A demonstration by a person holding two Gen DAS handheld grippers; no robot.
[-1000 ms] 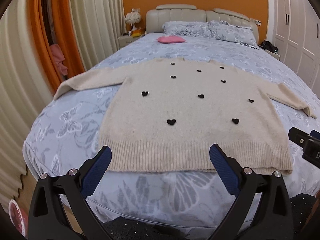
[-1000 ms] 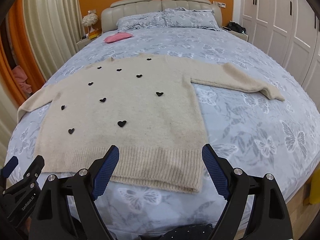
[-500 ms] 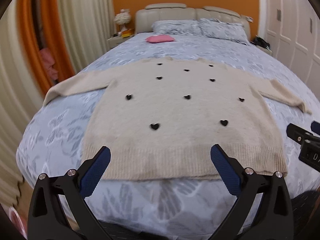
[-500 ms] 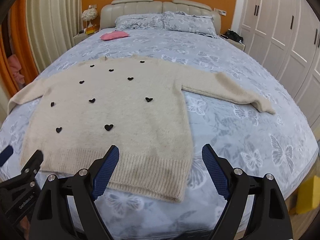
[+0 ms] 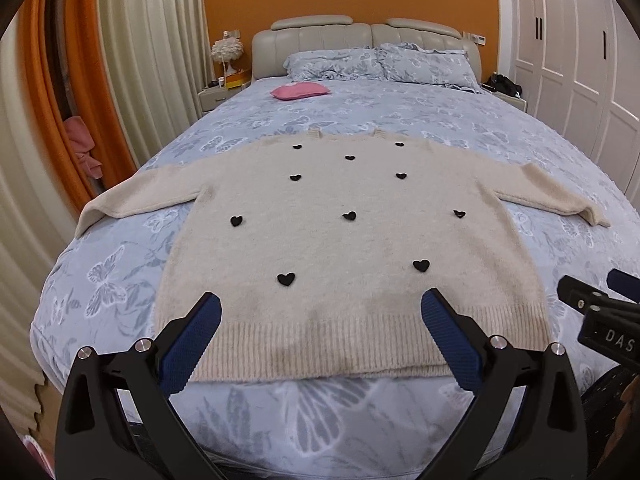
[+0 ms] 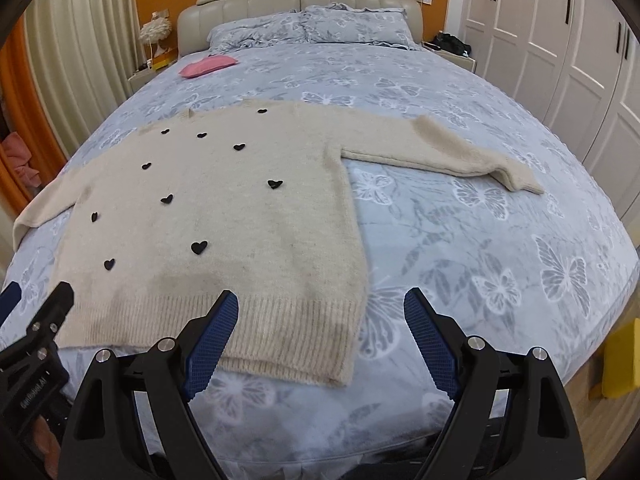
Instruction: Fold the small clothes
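1 sweater (image 5: 352, 248), 10 hearts (image 5: 349, 215), 2 pillows (image 5: 336, 65), 2 tools (image 5: 320, 340).

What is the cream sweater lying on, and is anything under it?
The cream sweater lies flat, sleeves spread, on the blue butterfly-print bedspread. Bedspread shows all around its edges. Whatever is directly beneath the sweater is covered; no bulge suggests anything there.

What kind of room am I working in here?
A home bedroom, it seems: a wide bed with a padded headboard and pillows, white wardrobe doors alongside. The cream sweater lies flat on the bed.
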